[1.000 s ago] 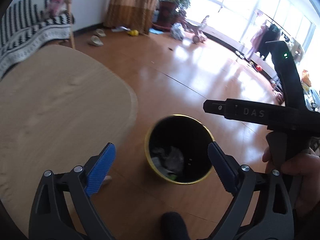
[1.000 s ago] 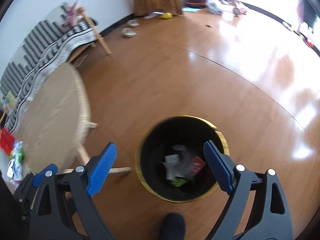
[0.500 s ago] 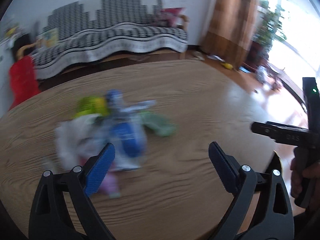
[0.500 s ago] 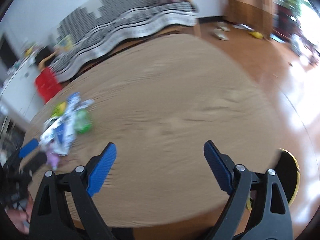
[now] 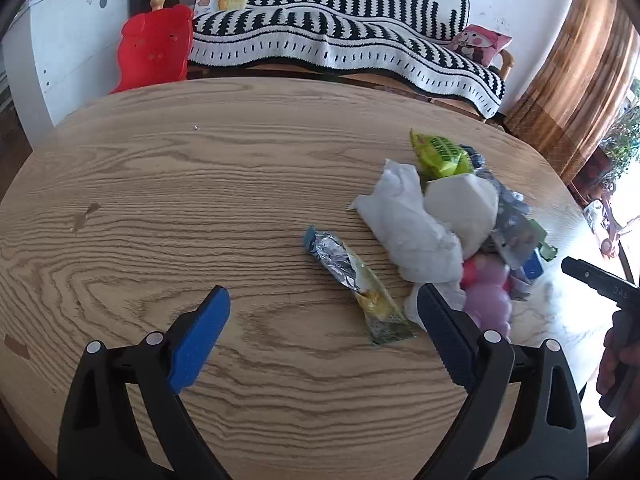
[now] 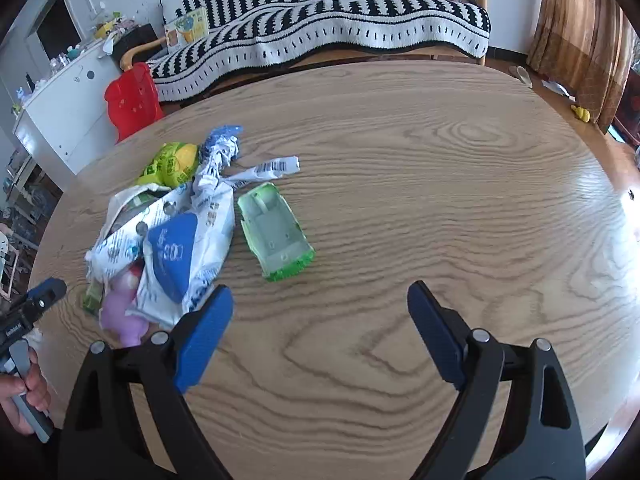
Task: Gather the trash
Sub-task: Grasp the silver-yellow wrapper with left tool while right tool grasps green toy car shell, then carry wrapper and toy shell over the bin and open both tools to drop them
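Both grippers are held wide open and empty above a round wooden table [image 5: 160,208]. Ahead of the left gripper [image 5: 322,328], a foil wrapper [image 5: 352,280] is seen lying just inside its right finger, with crumpled white tissue [image 5: 408,228] and other litter heaped beyond. A green plastic tray [image 6: 276,232] is seen ahead of the right gripper [image 6: 320,312], toward its left finger, beside a blue-and-white wrapper [image 6: 180,248].

Left wrist: we look down, close over the wooden table [image 5: 200,200], sofa [image 5: 360,32] beyond | Right wrist: same heading, further right | Shared: trash pile [image 5: 448,224] [image 6: 172,240], table, sofa
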Available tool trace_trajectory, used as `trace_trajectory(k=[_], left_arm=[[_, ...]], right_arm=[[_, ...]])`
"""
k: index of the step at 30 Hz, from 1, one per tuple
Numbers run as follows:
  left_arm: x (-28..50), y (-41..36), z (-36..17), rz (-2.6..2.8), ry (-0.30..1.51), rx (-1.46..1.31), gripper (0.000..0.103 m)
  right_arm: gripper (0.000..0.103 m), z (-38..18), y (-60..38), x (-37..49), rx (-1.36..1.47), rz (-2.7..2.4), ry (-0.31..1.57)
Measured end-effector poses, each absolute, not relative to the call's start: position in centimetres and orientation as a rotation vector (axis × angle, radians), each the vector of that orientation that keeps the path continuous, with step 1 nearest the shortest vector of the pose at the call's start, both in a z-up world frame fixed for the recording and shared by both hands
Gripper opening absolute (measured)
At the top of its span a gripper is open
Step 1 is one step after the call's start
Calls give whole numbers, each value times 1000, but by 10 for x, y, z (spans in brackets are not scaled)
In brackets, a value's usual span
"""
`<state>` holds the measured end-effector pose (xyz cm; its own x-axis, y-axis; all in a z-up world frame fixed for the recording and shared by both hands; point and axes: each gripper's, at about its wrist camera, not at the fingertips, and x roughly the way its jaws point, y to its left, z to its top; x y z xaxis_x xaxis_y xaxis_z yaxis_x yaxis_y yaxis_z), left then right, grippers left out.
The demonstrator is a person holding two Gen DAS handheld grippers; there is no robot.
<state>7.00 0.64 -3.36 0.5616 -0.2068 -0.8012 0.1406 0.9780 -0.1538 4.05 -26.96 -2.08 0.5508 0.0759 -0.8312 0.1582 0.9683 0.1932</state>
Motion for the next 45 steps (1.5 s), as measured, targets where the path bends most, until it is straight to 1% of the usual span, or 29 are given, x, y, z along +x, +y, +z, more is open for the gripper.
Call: trace_trajectory(k=[6,7,8,11,12,13,14,17,20,23,26,28,29,30,31,32,39,45], left_arm=[[81,-16,-50,-196,977,-37,91],[83,-17,-53,-177,981,-27,91],[84,-17,-55,-168,989,-26,87],[85,-10,-62,-145,1009,-37,69],[85,-9,-62,-137,1009,-28,49],[86,-8,-62,-127,1008,-18,37],[86,-7,-62,-121,1013,-17,15],[88,-1,-60,-124,1019,-51,14],[84,-2,-52,-115,988,-21,14],[81,-1,-42,-116,965,-17,14],[79,-3,-36,-120,952,-11,14],[77,-6,-33,-124,945,-5,14],[77,-7,-32,-126,943,-4,14],[76,-10,-30,-131,941,-1,14],[76,-11,-29,-135,939,2,14],[76,-13,-28,-138,936,5,14],[75,-34,-14,-174,912,-1,14],[62,-87,0,-266,891,11,14]], right_arm=[[86,-27,-268,49,252,-43,994],[86,-27,-269,50,251,-43,994],[86,-28,-271,48,249,-45,996],[86,-30,-271,51,240,-45,999],[86,-30,-270,52,238,-45,999],[86,-31,-269,54,236,-43,999],[86,-32,-267,56,232,-39,1003],[80,-34,-259,64,202,-26,1010],[74,-37,-248,71,163,-32,1008],[71,-40,-242,77,147,-32,1004],[64,-42,-240,82,134,-35,997],[63,-42,-241,85,132,-35,990],[59,-43,-241,86,133,-34,986],[45,-44,-242,87,137,-32,990],[39,-44,-244,86,150,-26,994],[37,-42,-246,86,159,-22,992],[36,-15,-258,59,141,-30,935],[36,0,-313,9,178,-122,913]])
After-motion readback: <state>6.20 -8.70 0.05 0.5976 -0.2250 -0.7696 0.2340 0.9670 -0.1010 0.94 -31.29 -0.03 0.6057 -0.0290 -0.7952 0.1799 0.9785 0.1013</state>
